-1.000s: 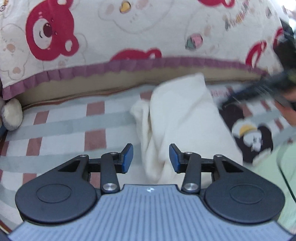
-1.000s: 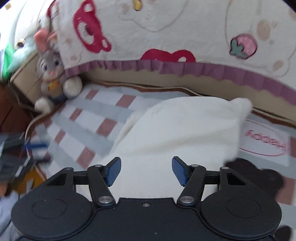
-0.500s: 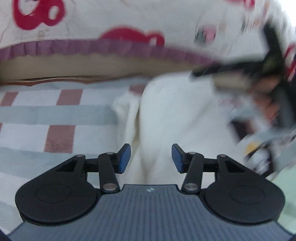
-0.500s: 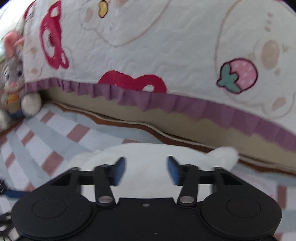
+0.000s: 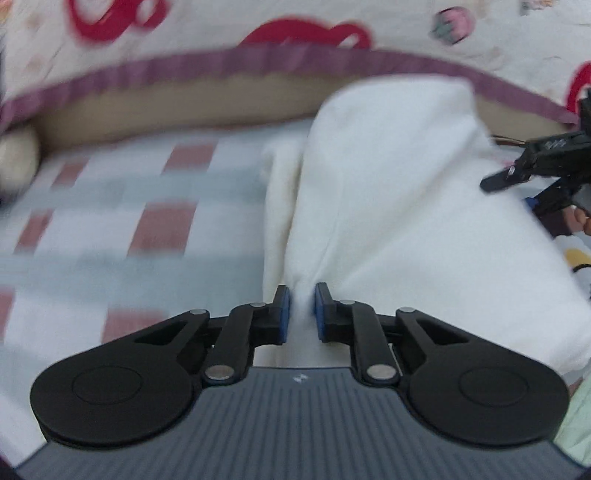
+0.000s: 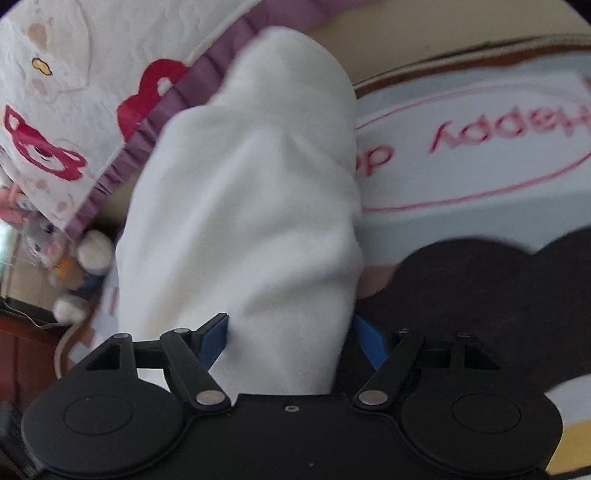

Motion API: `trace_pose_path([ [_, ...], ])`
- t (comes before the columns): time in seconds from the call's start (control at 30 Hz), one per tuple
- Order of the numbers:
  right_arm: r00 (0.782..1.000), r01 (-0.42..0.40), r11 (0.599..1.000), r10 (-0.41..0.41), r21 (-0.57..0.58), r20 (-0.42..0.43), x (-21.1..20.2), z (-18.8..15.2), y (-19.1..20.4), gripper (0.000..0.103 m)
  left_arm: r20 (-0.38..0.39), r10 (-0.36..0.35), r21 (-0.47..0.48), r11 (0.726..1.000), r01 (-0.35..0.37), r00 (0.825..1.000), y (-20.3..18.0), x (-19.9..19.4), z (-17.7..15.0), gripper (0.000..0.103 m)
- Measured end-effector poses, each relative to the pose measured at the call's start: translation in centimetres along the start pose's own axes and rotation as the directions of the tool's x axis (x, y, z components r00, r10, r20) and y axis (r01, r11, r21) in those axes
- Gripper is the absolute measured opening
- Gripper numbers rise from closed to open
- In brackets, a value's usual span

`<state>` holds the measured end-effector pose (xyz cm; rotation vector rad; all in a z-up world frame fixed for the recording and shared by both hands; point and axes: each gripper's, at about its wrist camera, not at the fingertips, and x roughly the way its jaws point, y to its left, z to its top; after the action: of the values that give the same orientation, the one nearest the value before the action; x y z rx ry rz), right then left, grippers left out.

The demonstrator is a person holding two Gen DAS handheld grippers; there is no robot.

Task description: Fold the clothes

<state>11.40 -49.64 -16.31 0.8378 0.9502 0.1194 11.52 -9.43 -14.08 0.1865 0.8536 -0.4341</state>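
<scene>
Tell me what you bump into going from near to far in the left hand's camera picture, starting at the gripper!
Left gripper, pinching the white garment → the garment stretching away over the checked mat → tan strip → purple ruffle → bear-print quilt.

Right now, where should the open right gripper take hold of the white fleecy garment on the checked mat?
Grip the near edge of the white fleecy garment, coming from the near side along its length. The right gripper already straddles that bunched end with its jaws wide, and the left gripper pinches the neighbouring near corner, so both hold one edge.
</scene>
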Motion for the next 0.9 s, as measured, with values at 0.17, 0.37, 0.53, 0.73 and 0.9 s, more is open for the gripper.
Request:
trace_pose_path([
  [0.17, 0.995, 0.013, 1.0, -0.014, 0.014, 0.097, 1.4, 1.9, 1.6, 0.078, 0.012, -0.004, -0.015, 1.0, 0.004, 1.0, 0.5, 0.1, -0.5, 0.013],
  [0.37, 0.974, 0.098, 0.994, -0.088, -0.039, 0.21, 0.8, 6.9, 2.6, 0.054, -0.023, -0.101, -0.174, 0.98, 0.096, 0.995, 2.7, 0.7, 0.4, 0.017],
  [0.53, 0.966, 0.157, 0.958, -0.098, -0.24, 0.239, 0.8, 7.0, 6.7, 0.052, 0.033, -0.168, -0.129, 0.977, 0.171, 0.985, 2.4, -1.1, 2.8, 0.03],
  [0.73, 0.967, 0.168, 0.952, -0.107, -0.258, 0.233, 0.8, 7.2, 6.9, 0.052, 0.138, -0.268, -0.029, 0.961, 0.274, 0.954, 0.8, -0.3, 8.0, 0.037],
  [0.9, 0.966, 0.152, 0.958, -0.093, -0.245, 0.24, 0.3, 5.6, 7.9, 0.052, -0.027, -0.194, -0.049, 0.98, 0.193, 0.981, -1.1, 5.3, 12.7, 0.035],
])
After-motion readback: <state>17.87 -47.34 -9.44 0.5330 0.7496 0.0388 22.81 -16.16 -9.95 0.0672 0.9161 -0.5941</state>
